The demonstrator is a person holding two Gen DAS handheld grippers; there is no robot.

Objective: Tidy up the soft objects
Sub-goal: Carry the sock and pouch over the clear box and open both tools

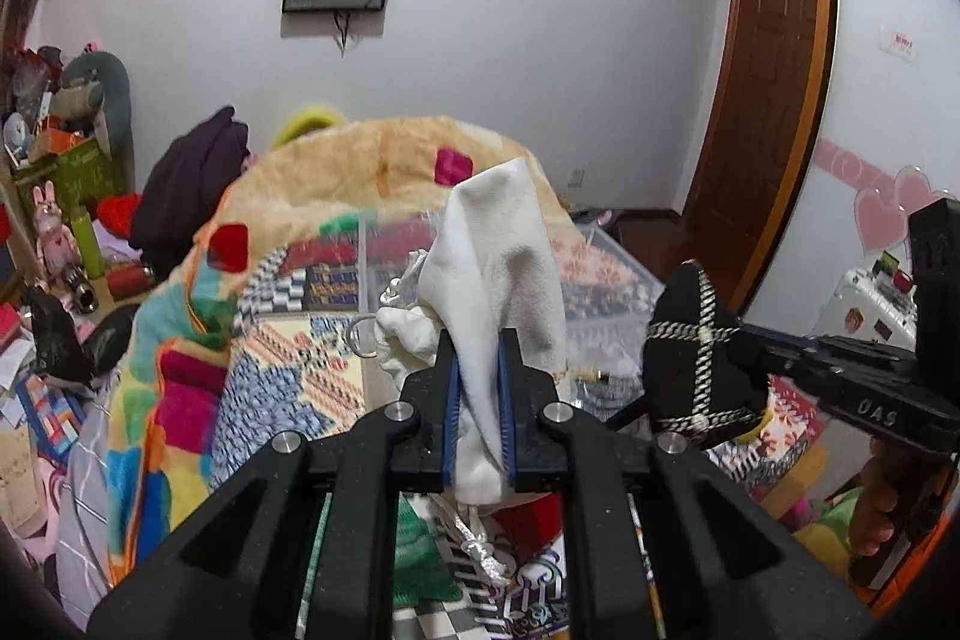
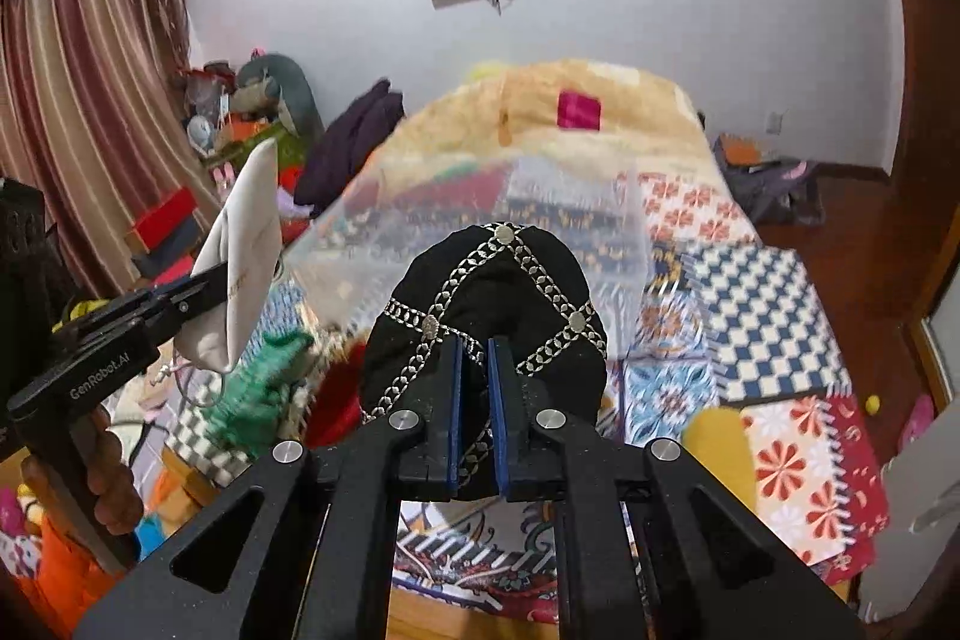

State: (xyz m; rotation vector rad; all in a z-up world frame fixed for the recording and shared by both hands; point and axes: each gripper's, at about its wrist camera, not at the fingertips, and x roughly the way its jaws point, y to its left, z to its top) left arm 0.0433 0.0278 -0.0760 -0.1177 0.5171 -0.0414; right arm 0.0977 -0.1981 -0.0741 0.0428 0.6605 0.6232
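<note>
Left wrist: white cloth pouch (image 1: 498,268) clamped in left tool (image 1: 479,370). Right wrist: black chain-trimmed hat (image 2: 480,292) pinched in right tool (image 2: 474,376), above bed (image 2: 780,340).

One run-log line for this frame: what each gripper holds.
left gripper: shut on white cloth pouch | right gripper: shut on black chain-trimmed pouch | both held above patterned bedspread

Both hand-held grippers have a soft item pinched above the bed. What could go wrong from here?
1. The left hand-held gripper pinches only a fold of the white pouch; its cord and ring dangle and could snag on the clear bin.
2. The right hand-held gripper grips the black cap near its edge, so it might slip.
3. The grippers are close together and could collide.
</note>
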